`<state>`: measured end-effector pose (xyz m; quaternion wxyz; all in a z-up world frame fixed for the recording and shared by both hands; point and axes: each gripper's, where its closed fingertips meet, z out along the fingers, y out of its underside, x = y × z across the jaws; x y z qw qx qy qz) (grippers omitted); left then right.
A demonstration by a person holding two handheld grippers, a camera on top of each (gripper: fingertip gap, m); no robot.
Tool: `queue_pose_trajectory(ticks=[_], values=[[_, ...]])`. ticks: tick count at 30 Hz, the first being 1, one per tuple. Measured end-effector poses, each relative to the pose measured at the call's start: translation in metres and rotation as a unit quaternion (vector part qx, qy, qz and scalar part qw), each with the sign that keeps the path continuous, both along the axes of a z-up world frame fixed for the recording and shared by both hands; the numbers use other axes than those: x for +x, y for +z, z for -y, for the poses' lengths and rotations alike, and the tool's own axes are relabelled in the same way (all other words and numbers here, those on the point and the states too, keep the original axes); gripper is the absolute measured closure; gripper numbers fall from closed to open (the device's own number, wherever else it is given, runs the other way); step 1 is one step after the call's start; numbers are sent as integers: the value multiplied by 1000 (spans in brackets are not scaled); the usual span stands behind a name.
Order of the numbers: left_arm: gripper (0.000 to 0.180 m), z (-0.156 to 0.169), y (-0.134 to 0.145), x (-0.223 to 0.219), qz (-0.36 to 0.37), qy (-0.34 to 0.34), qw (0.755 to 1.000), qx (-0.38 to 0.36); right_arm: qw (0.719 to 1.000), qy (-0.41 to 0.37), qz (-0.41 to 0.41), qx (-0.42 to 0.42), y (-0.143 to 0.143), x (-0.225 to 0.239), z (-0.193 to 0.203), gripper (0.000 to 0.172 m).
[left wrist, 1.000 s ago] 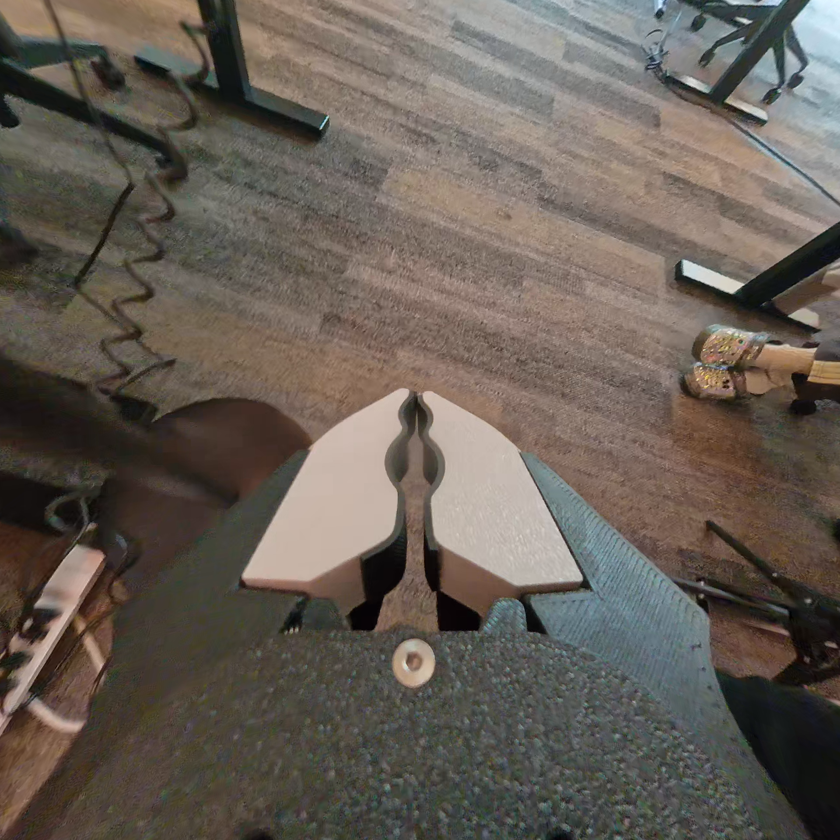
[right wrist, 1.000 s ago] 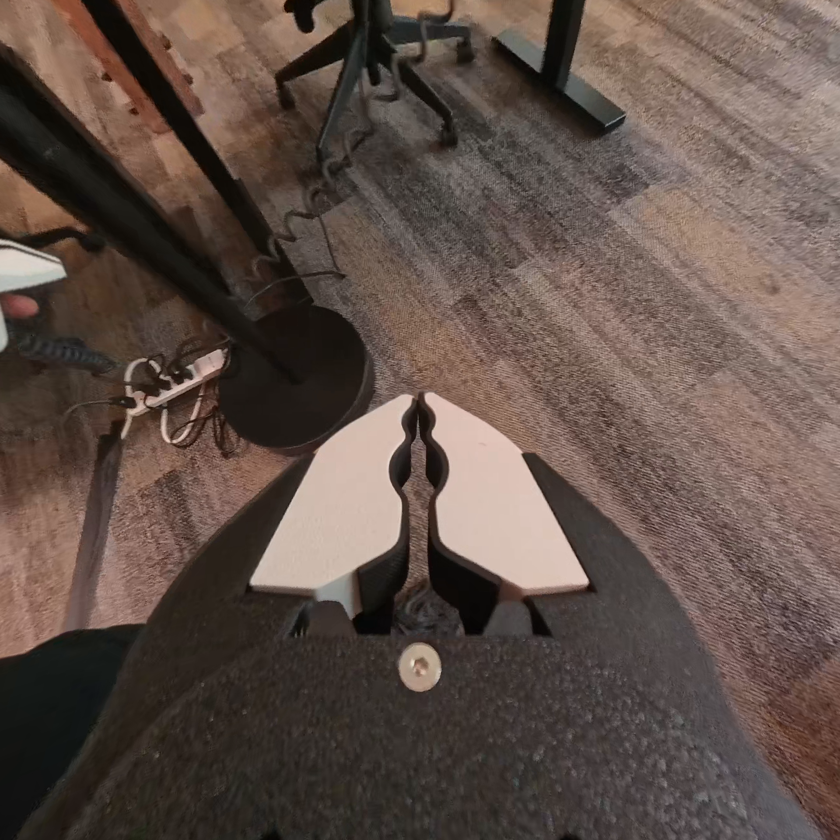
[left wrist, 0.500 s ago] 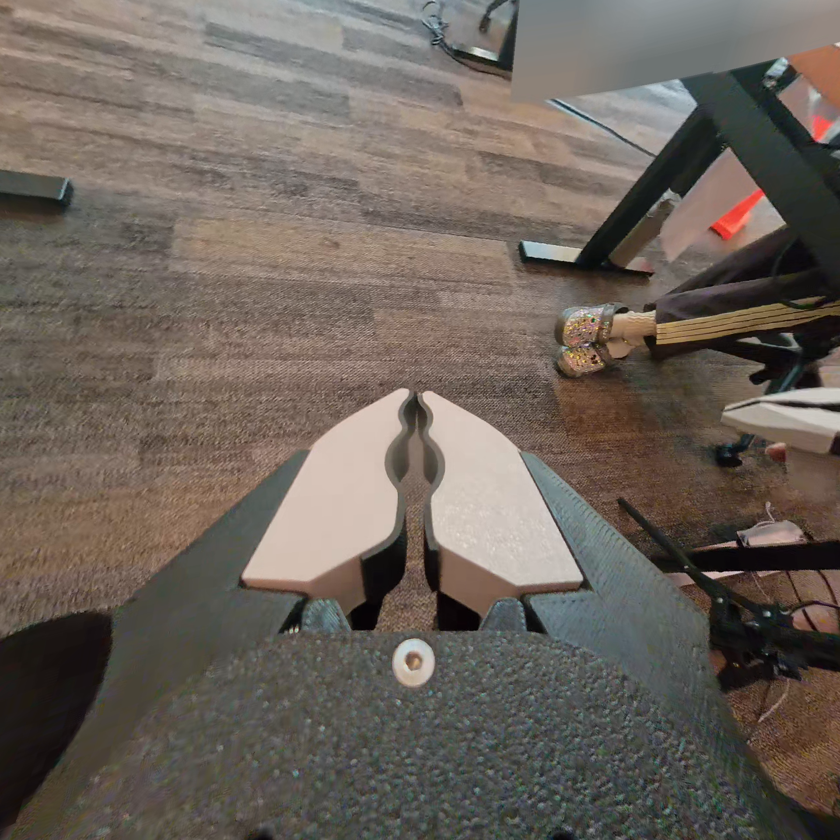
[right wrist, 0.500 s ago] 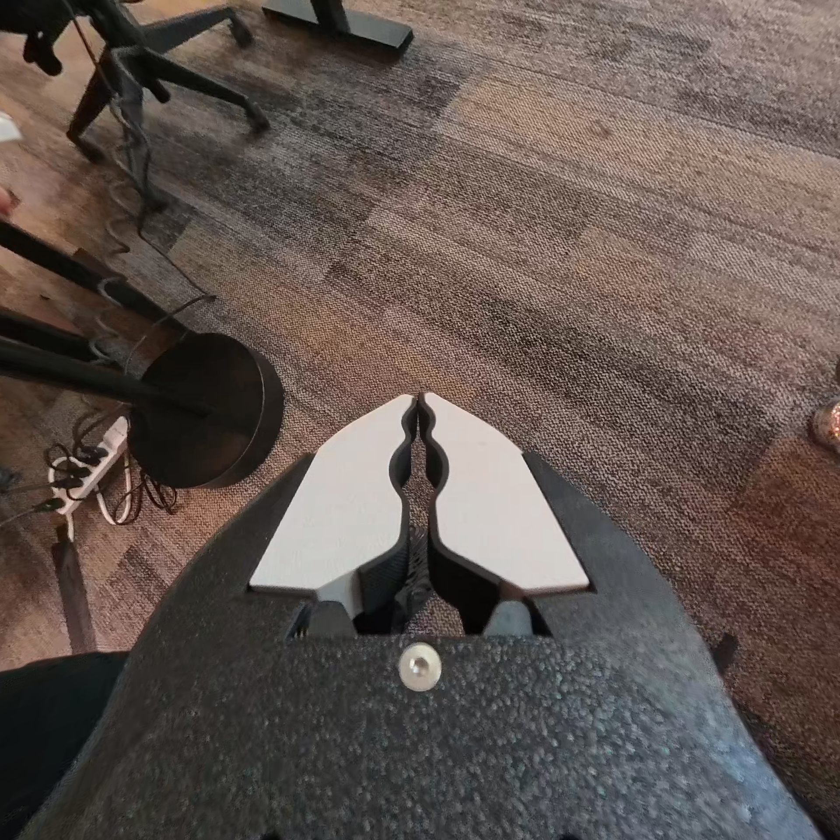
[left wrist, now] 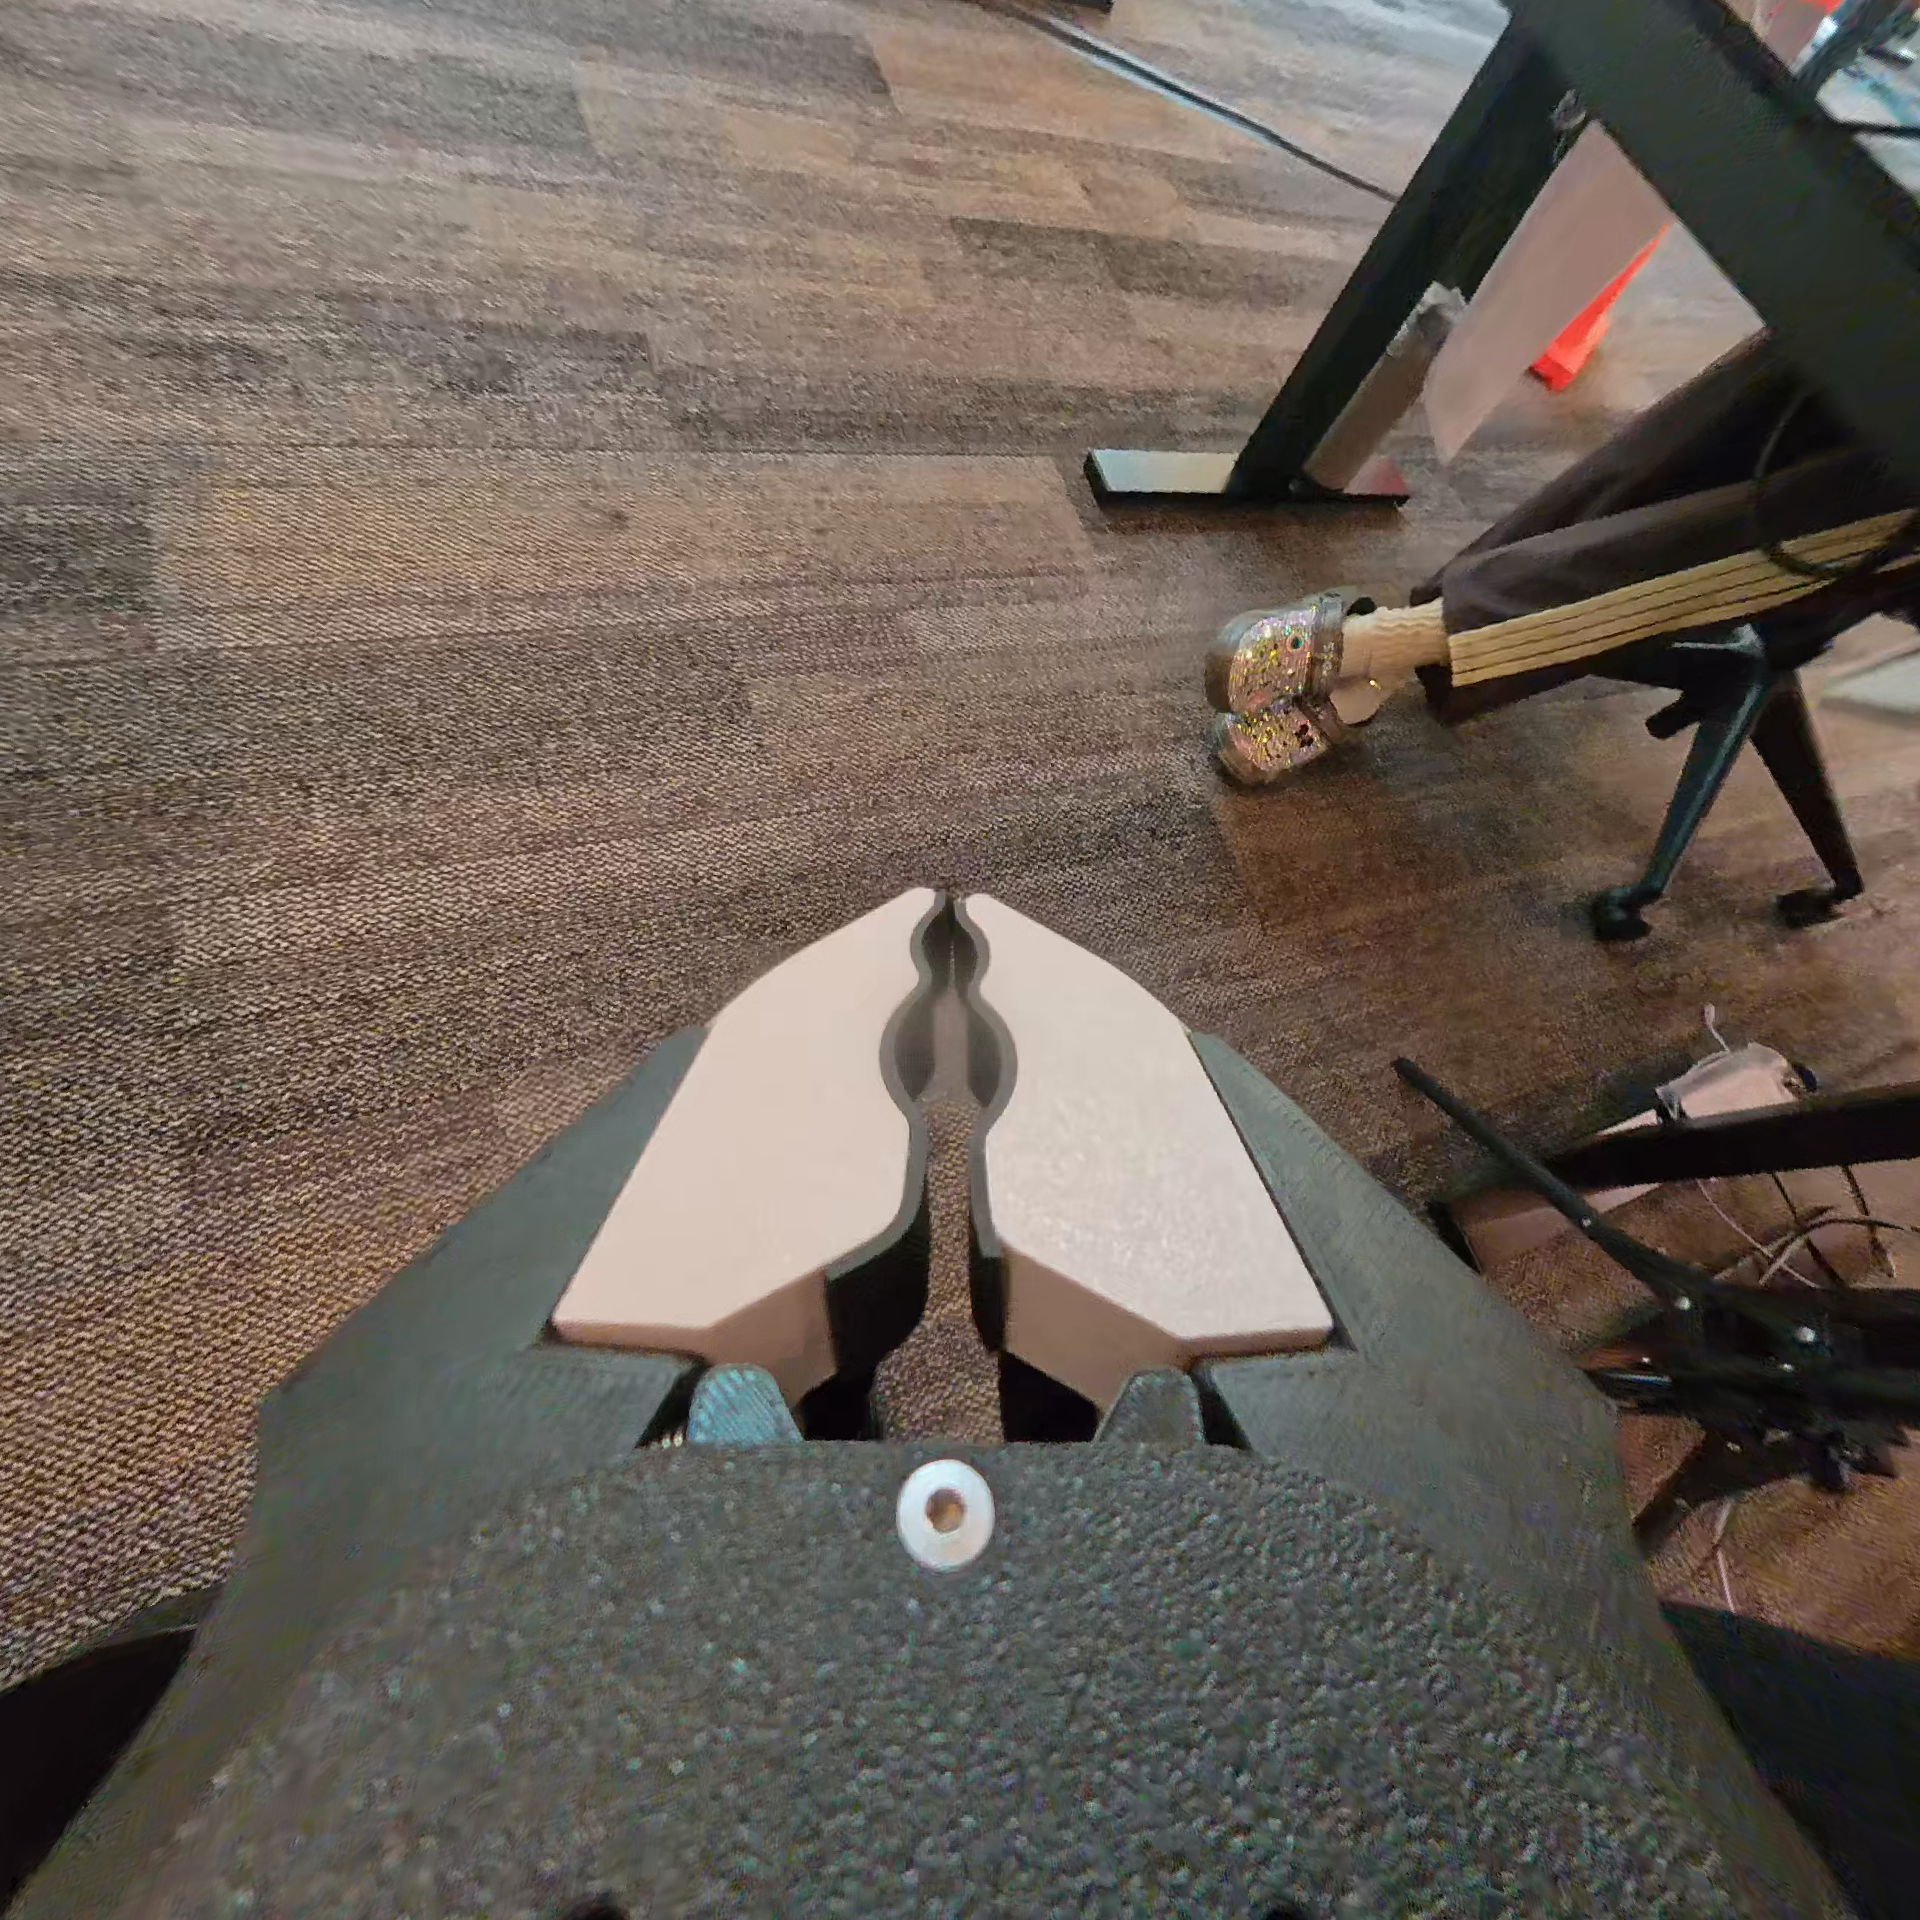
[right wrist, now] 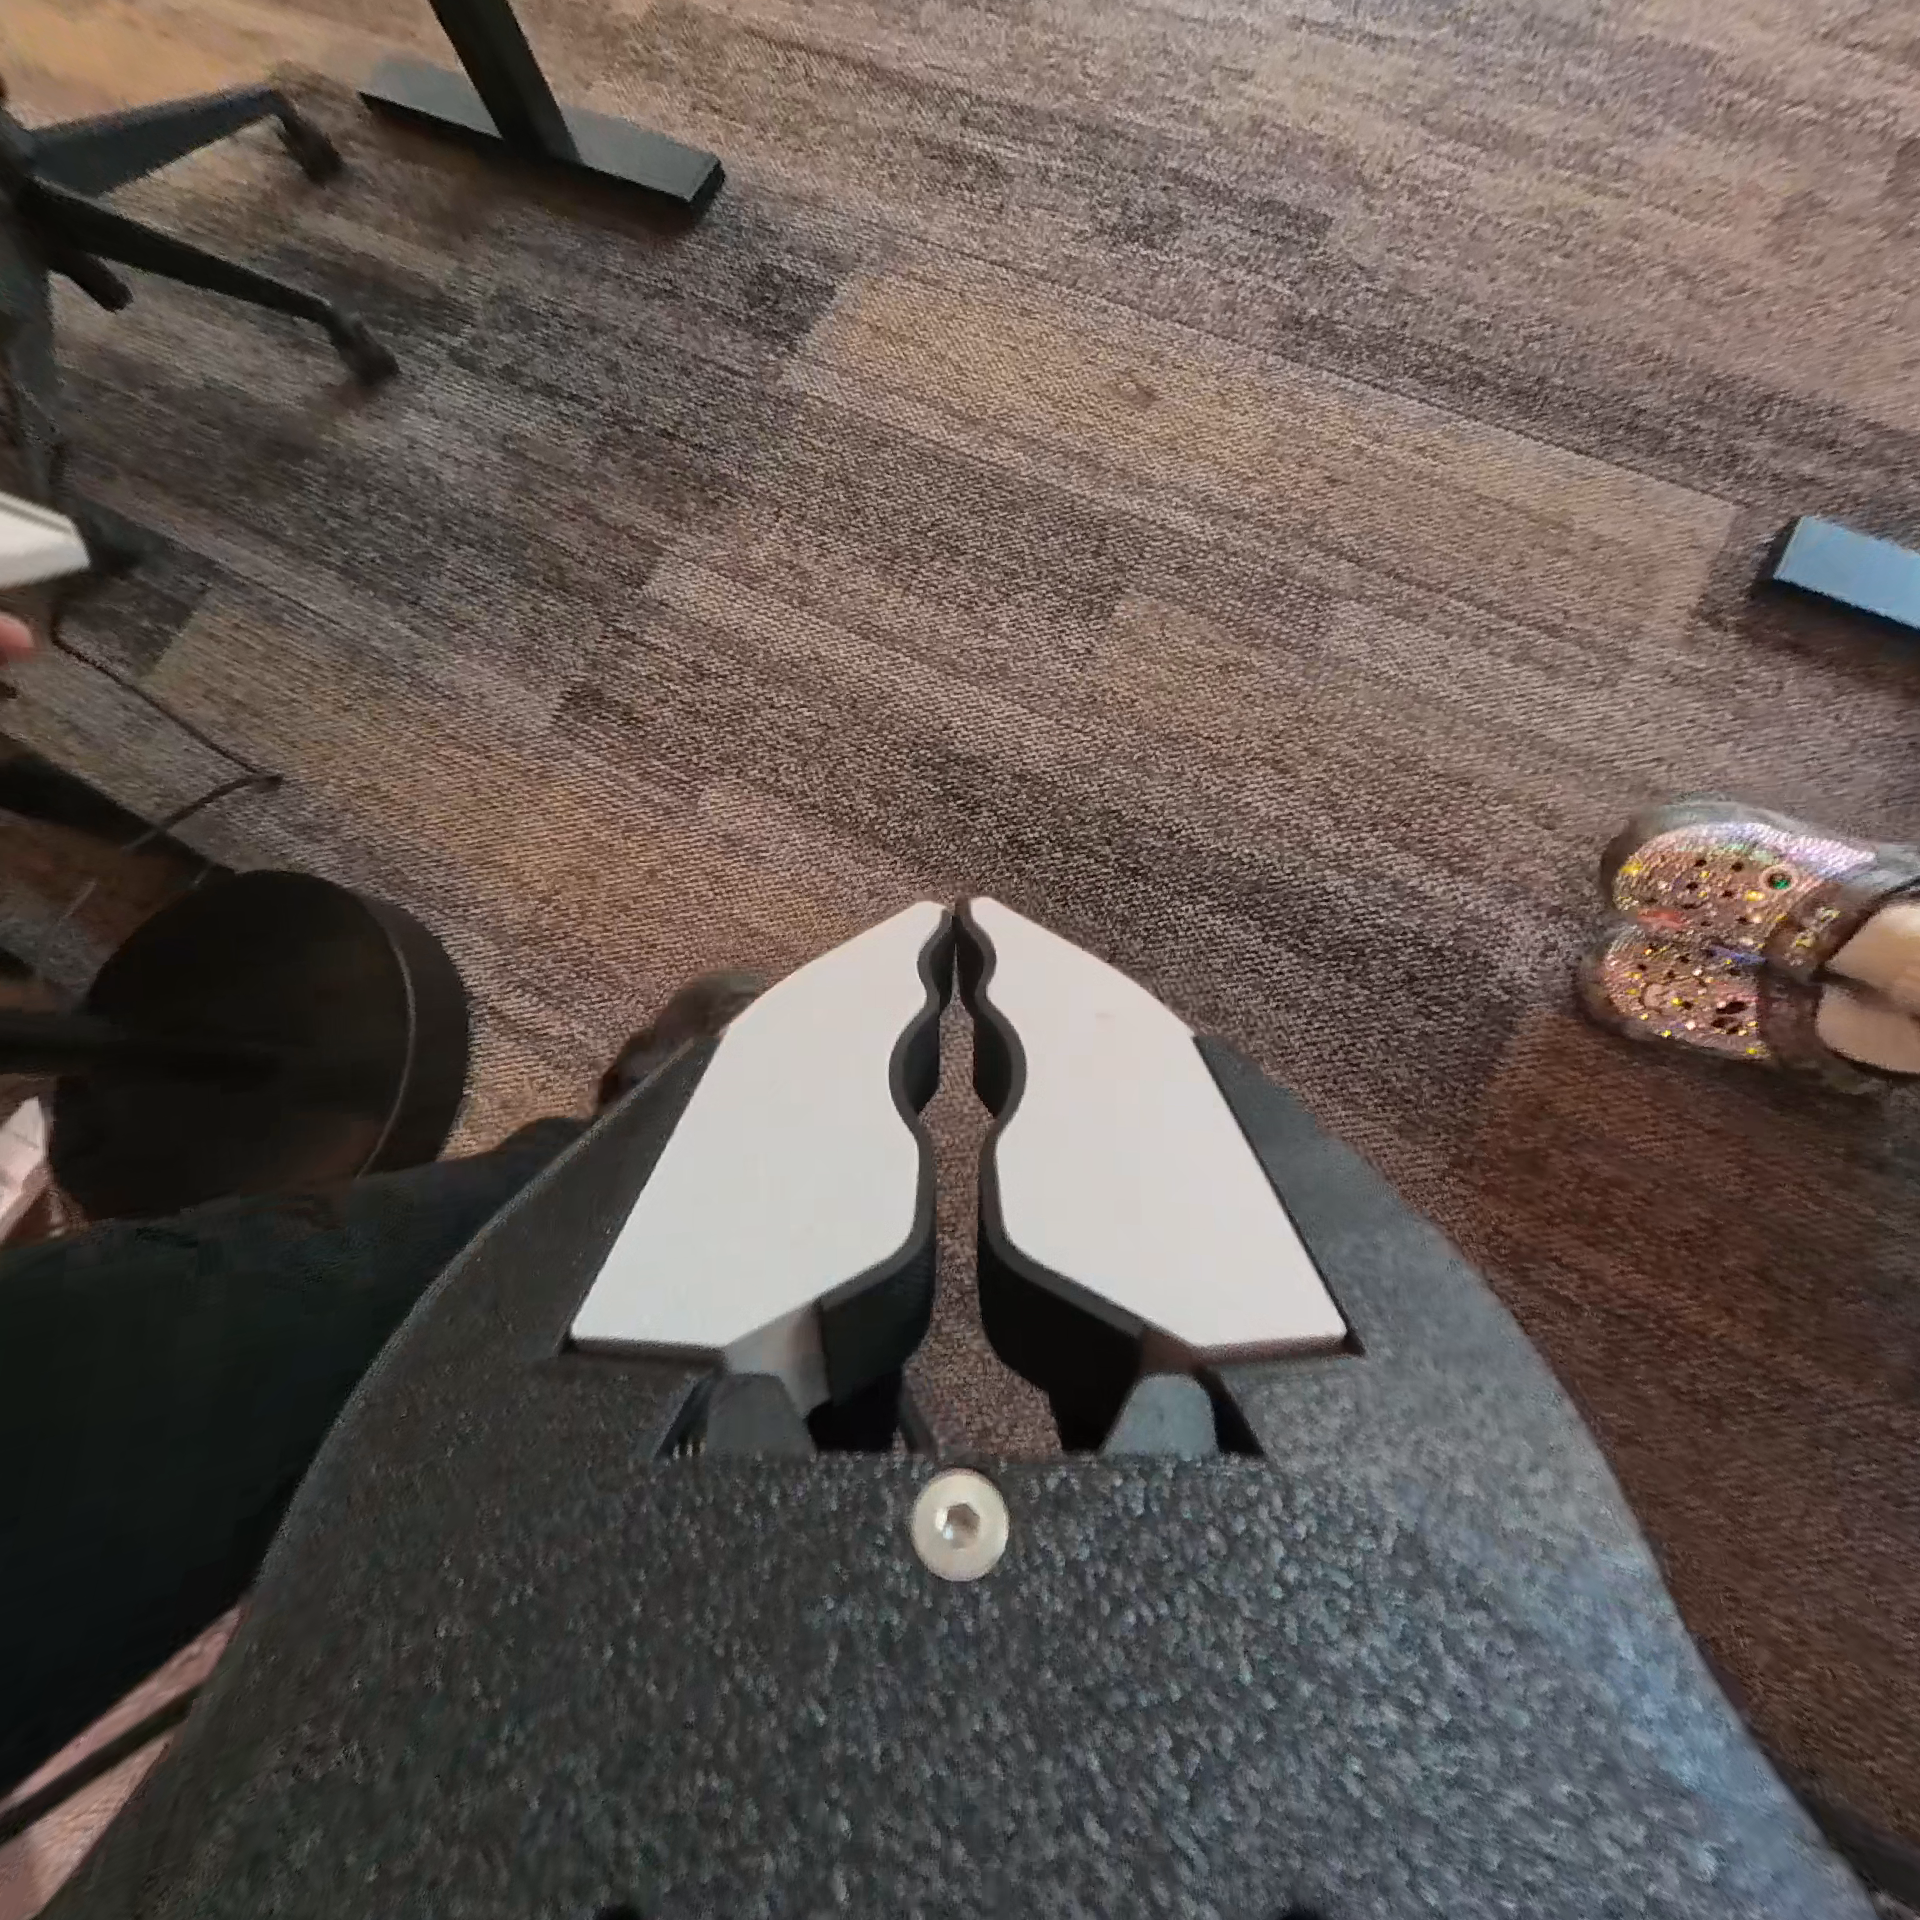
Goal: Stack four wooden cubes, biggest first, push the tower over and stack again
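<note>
My left gripper [left wrist: 951, 904] is shut, its white fingertips touching with nothing between them, held above brown-grey carpet [left wrist: 520, 623]. My right gripper [right wrist: 956, 914] is also shut and empty above the same carpet [right wrist: 1039, 520]. No object lies near either pair of tips. A person's glittery shoes show to the right in the left wrist view [left wrist: 1283, 686] and at the right edge of the right wrist view [right wrist: 1725, 935].
A black desk leg and foot [left wrist: 1247, 483], a chair base [left wrist: 1714, 790], an orange cone [left wrist: 1590, 322] and a black tripod with cables [left wrist: 1714, 1299] stand on the right. The right wrist view shows a round black stand base [right wrist: 249, 1039], a chair base [right wrist: 208, 270] and a desk foot [right wrist: 582, 135]. The left gripper's tips are roughly 25 cm from the right gripper's.
Both views have swung to the right across the floor: the shoes and desk leg came nearer in the left view, and the shoes entered the right view. Both grippers stayed shut.
</note>
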<state>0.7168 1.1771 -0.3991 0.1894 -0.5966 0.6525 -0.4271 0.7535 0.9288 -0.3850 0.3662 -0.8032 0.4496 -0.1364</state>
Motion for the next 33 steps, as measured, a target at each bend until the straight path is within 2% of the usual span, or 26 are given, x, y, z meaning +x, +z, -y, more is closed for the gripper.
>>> queue_pose_trajectory(ticks=[5, 11, 16, 19, 22, 25, 30, 33], values=[[180, -35, -40, 25, -28, 2, 999, -18, 1000, 0, -17, -8, -16, 40, -43, 172], [180, -104, -88, 57, -58, 11, 998, -15, 997, 10, -77, 15, -67, 59, -108, 171], [180, -149, -141, 58, -101, 21, 995, 9, 995, 3, -103, -9, -104, 66, -109, 171], [180, -165, -156, 76, -99, 44, 994, 9, 996, -11, -84, -26, -109, 89, -100, 172], [180, -169, -157, 104, -83, 47, 995, 7, 997, -30, -61, -32, -104, 113, -95, 171], [180, -163, -144, 131, -56, 16, 998, 17, 998, -46, -41, -34, -94, 127, -90, 171], [180, -152, -107, 187, -2, -20, 999, 25, 995, -102, -5, -18, -71, 140, -72, 171], [180, -133, -81, 216, 27, -42, 999, 20, 991, -135, 12, -12, -56, 130, -57, 171]])
